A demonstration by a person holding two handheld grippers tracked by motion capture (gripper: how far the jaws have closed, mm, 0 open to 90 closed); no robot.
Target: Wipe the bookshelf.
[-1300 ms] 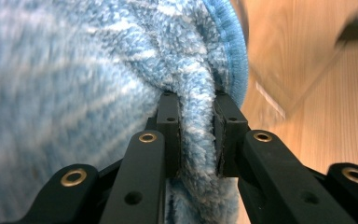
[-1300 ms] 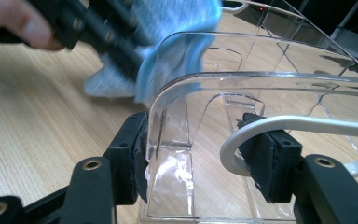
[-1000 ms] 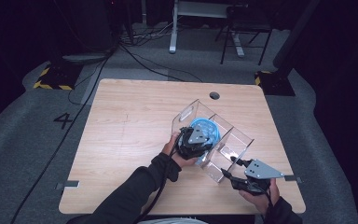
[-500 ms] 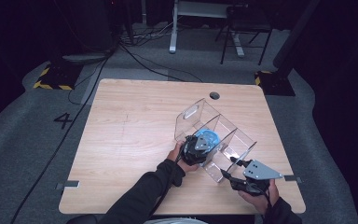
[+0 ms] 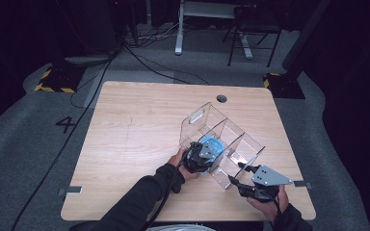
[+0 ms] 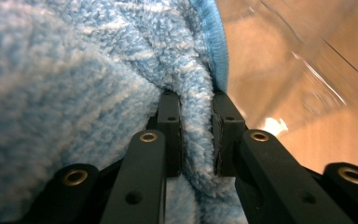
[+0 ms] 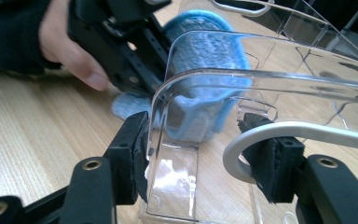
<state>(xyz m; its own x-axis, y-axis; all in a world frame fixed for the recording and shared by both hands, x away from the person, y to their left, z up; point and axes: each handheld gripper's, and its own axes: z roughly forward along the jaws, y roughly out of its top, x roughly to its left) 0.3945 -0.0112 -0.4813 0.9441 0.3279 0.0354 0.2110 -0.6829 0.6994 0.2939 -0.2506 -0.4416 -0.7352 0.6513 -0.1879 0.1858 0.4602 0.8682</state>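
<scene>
A fluffy light-blue terry cloth (image 6: 74, 79), bunched and folded with a stitched blue hem, sits in a compartment near one end of the clear plastic divided organiser (image 5: 243, 144). The organiser stands at an angle on the right half of the counter (image 5: 135, 125), its transparent partitions upright, a handle cut-out in its far end wall.

Numeral "4" (image 5: 65, 124) marked in black on grey floor left of table (image 5: 135, 125).

Divided organizer (image 5: 236, 144) on the table's (image 5: 135, 144) right half, towel (image 5: 213, 146) in its second compartment from the far end, left gripper (image 5: 203, 155) beside that compartment, right gripper (image 5: 238, 174) at the near end wall
</scene>
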